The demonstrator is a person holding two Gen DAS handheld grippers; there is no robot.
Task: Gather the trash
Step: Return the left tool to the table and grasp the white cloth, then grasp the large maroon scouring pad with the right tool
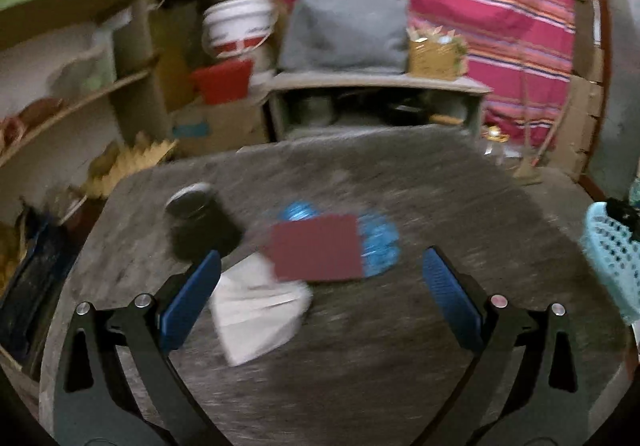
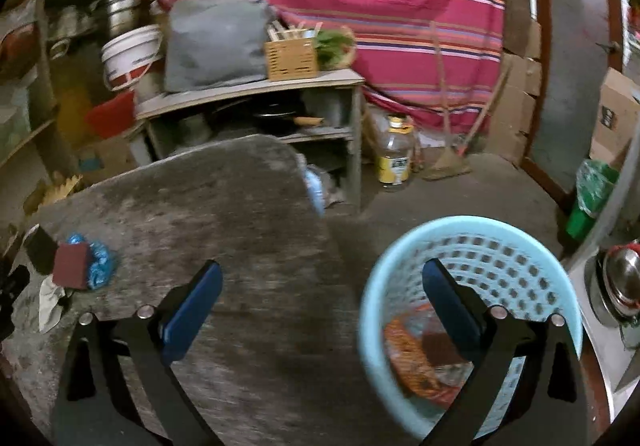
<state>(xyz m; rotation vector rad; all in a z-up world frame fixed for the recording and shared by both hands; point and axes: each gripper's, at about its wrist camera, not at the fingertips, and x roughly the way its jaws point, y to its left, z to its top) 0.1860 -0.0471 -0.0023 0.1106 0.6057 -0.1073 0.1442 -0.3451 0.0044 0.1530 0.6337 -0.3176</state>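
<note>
my left gripper (image 1: pixel 320 278) is wide open with nothing between its blue fingers (image 1: pixel 191 302), and it hangs over the grey table (image 1: pixel 400 346). the trash sits in a little pile right in front of it. a dark red card (image 1: pixel 318 249) lies on top, at 12 o'clock from my left gripper. a blue crinkly wrapper (image 1: pixel 378 246) pokes out from under the card at 2 o'clock. a white crumpled paper (image 1: pixel 258 314) lies under the card's near corner, at 7 o'clock from the card, just beside my left finger. a black jar (image 1: pixel 196 221) stands at 10 o'clock from the card, near it. my right gripper (image 2: pixel 322 290) is wide open too and holds nothing. its right finger is above the light blue basket (image 2: pixel 520 246), which stands just past the table edge. inside the basket i can see an orange wrapper (image 2: pixel 408 358) and something dark red, but it is too blurry to tell what. from my right side the trash pile is far off at 9 o'clock.
</note>
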